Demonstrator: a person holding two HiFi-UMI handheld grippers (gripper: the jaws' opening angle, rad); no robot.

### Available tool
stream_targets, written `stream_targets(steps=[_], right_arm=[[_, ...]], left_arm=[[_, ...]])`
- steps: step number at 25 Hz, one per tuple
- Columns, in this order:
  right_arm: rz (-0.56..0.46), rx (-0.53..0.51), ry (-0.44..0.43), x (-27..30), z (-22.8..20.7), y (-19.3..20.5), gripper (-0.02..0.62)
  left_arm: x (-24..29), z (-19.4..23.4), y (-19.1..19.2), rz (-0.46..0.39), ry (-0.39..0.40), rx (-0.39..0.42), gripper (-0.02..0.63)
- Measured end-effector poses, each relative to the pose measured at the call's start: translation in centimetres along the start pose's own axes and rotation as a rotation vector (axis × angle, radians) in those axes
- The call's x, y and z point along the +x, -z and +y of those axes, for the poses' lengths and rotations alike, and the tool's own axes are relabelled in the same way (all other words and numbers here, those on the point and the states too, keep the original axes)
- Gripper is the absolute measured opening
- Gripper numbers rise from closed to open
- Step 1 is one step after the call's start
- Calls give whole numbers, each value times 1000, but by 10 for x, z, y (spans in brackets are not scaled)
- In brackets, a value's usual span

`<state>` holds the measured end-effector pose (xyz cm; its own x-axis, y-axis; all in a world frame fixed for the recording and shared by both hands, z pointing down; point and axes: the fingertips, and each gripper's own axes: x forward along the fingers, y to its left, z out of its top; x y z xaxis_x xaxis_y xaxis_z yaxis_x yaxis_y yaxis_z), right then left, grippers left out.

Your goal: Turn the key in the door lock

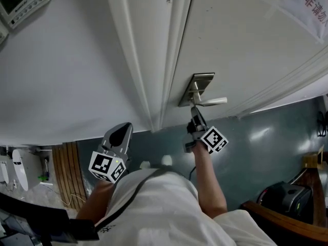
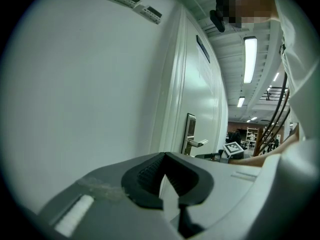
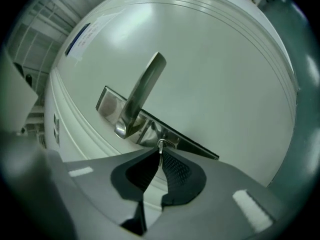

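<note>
A steel lock plate [image 1: 198, 84] with a lever handle [image 1: 213, 101] sits on the white door [image 1: 246, 45]. My right gripper [image 1: 193, 113] reaches up to the plate just under the handle. In the right gripper view its pads [image 3: 172, 166] are pinched together on the thin key [image 3: 160, 145], which sticks out of the lock plate [image 3: 197, 148] beside the handle [image 3: 145, 89]. My left gripper [image 1: 122, 130] hangs near the bare wall left of the door frame, shut on nothing. The left gripper view shows its tips [image 2: 165, 157] meeting, with the lock plate [image 2: 190, 129] farther off.
The door frame [image 1: 154, 60] runs between wall and door. A control panel [image 1: 20, 1] is on the wall at upper left, and a paper notice [image 1: 307, 4] on the door. A black bag [image 1: 284, 196] and wooden furniture [image 1: 287, 222] stand on the dark floor at right.
</note>
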<state>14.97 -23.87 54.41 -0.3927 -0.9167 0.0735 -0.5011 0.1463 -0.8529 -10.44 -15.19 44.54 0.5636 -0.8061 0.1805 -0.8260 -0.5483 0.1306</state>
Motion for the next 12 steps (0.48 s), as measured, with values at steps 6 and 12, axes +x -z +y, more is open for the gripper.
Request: stream_targets(steps=[6, 12], right_arm=[[39, -266, 37, 5, 11, 2, 31], [66, -500, 114, 6, 11, 3, 37]], left_arm=[[1, 0, -5, -7, 14, 13, 6], [0, 2, -8, -7, 28, 27, 6]])
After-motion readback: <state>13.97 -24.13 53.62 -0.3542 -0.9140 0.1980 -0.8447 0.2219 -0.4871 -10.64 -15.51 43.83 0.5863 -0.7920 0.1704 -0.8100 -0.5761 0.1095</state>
